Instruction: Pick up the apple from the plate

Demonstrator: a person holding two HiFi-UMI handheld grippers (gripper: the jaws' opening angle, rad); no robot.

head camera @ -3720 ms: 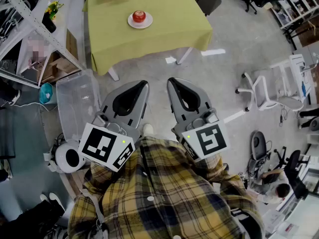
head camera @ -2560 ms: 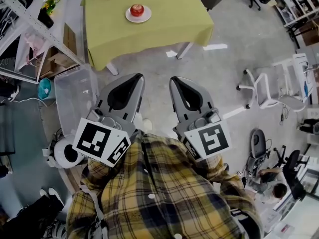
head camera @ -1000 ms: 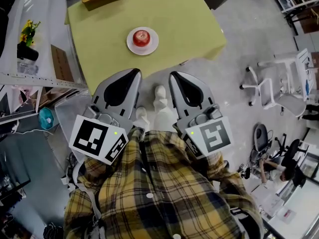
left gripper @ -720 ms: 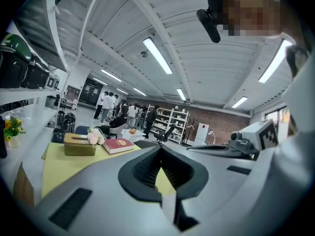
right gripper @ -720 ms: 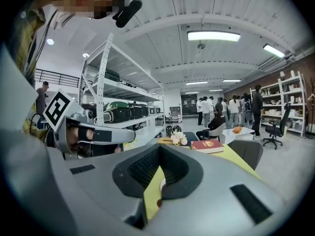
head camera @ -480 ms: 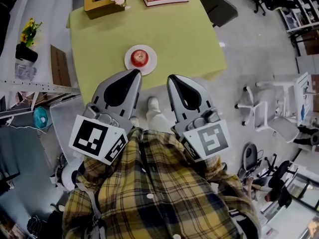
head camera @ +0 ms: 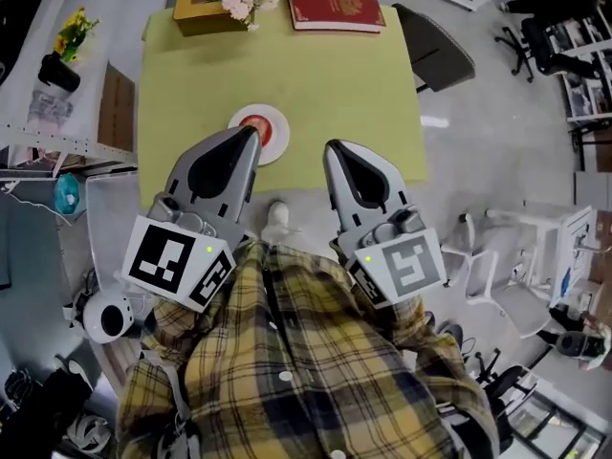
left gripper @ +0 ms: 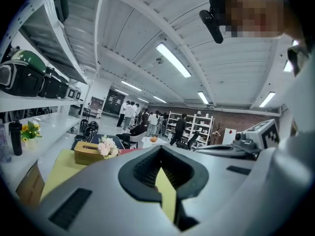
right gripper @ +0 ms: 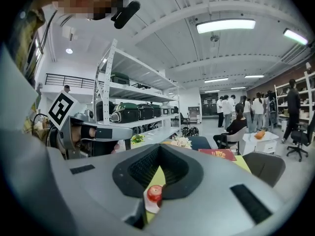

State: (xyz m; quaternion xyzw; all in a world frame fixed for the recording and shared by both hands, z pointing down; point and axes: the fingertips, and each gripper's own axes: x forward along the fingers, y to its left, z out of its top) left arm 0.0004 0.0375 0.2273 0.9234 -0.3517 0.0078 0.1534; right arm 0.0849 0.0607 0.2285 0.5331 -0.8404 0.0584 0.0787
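A red apple [head camera: 259,125] lies on a white plate [head camera: 274,146] near the front edge of the yellow-green table [head camera: 354,84]. In the head view my left gripper [head camera: 252,133] is shut and empty. Its tip overlaps the plate and hides part of the apple. My right gripper [head camera: 334,146] is also shut and empty, with its tip over the table's front edge, right of the plate. The right gripper view shows the apple [right gripper: 154,192] and plate [right gripper: 149,206] through the gap in the jaws. The left gripper view shows only the yellow cloth [left gripper: 166,193] there.
At the table's far side stand a tissue box with flowers [head camera: 208,6] and a red book [head camera: 338,8]. A dark chair [head camera: 443,51] is at the far right corner. Shelving [head camera: 57,113] and a clear bin [head camera: 108,220] are on the left, a white chair [head camera: 521,256] on the right.
The table, plate and apple have come much closer in the head view. Both grippers moved forward to the table's front edge, and the left tip now overlaps the plate.
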